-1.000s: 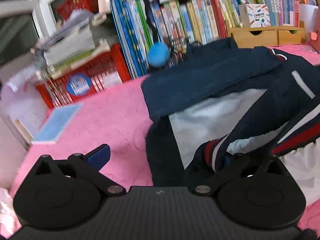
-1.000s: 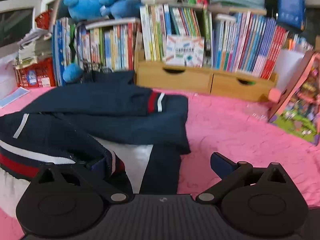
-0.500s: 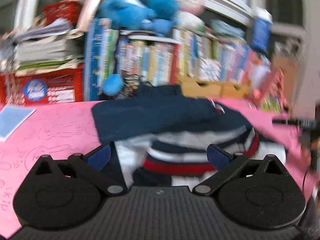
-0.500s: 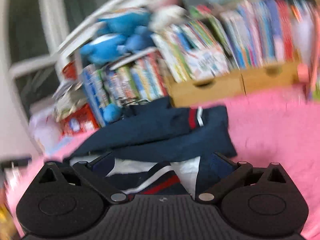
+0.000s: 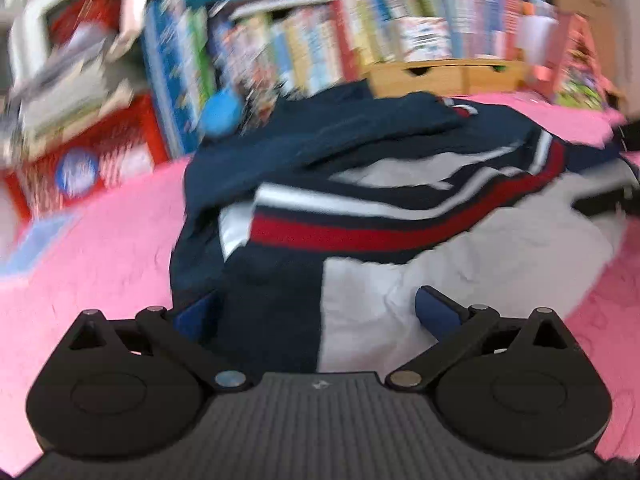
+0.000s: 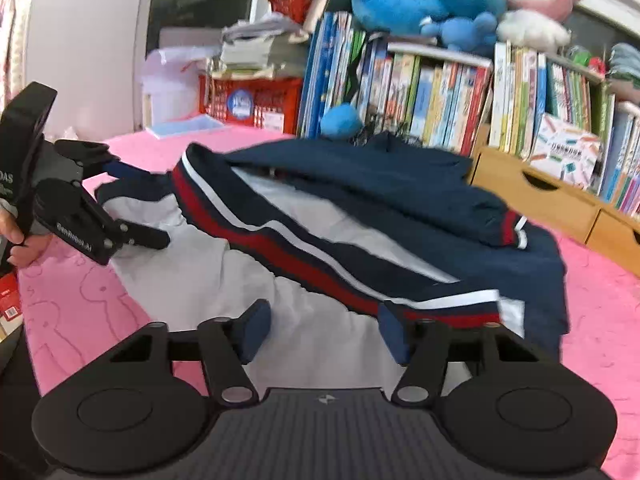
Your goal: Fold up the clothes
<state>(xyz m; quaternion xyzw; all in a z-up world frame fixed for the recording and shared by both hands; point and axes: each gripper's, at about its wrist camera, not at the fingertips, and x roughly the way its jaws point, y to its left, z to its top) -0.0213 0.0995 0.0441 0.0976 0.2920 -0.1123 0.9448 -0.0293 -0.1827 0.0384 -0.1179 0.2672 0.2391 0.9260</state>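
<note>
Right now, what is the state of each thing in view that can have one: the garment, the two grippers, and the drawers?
jacket: partly folded on the pink cover, white lining showing, sleeve laid across the top.
left gripper: open, fingers over the jacket's near edge, gripping nothing.
right gripper: open, jaws have just been closing, white lining lies between them, not pinched.
wooden drawers: both shut.

- Jacket (image 6: 360, 216): matt navy cloth, smooth white lining.
- Worktop (image 6: 80, 312) cover: soft pink embossed fabric.
- Drawer box (image 6: 552, 204): pale bare wood.
- Hand-held gripper (image 6: 324, 332): matt black plastic.
</note>
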